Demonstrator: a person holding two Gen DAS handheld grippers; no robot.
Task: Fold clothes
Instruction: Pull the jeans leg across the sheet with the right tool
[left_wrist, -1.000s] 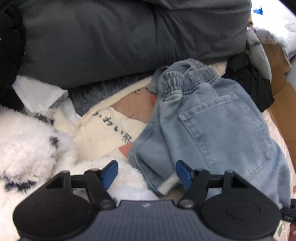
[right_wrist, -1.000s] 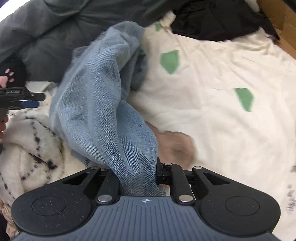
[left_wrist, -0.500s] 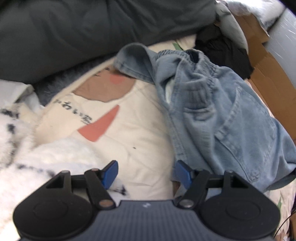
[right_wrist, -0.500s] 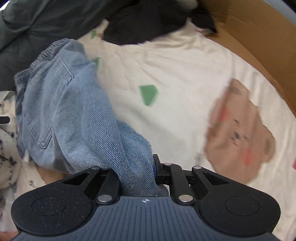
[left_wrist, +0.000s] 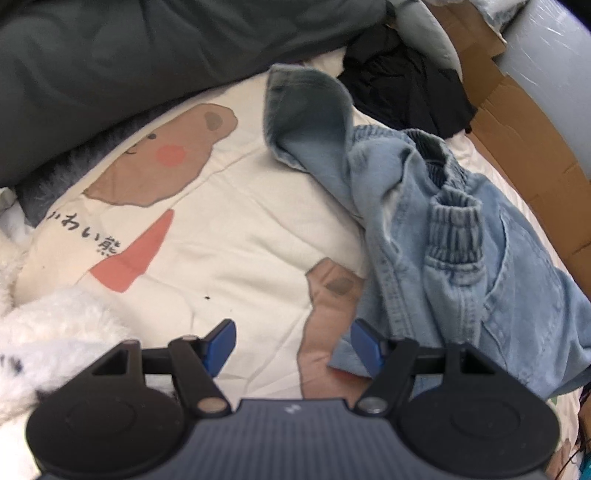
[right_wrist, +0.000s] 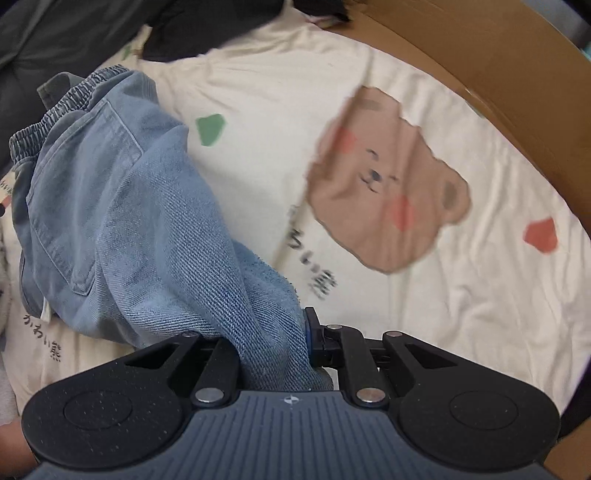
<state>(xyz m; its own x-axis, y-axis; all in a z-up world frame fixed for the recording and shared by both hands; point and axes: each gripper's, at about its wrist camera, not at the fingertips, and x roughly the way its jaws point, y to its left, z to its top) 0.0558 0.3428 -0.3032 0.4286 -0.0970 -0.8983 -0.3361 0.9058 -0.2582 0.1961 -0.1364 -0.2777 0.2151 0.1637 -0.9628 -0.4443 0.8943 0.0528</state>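
White fleece: fluffy white fleece (left_wrist: 55, 325) with dark flecks, bunched at the far left edge of the bed, touching the sheet.
Left claw: left claw (left_wrist: 293, 345) hovering over the bear-print sheet (left_wrist: 229, 236), blue pads well apart, nothing between them; the denim hem lies just beside its right pad.
Jeans: light-blue jeans (left_wrist: 461, 258), crumpled on the sheet, elastic waistband bunched up, one leg flopped toward the grey duvet (left_wrist: 147, 48).
Right claw: right claw (right_wrist: 273, 347) clamped nearly closed on a thick twist of the jeans (right_wrist: 122, 206).
Right border: black garment (left_wrist: 406, 88) and cardboard (right_wrist: 498, 62) beyond the denim.
Risk: judged, the single bunched grip may slip or drag the jeans into a tighter twist, as no second corner is held; the fleece could snag the free claw.
Left view only: fleece, loose leg, open pads.
Right view only: the pinch itself, back pocket, full bear face.
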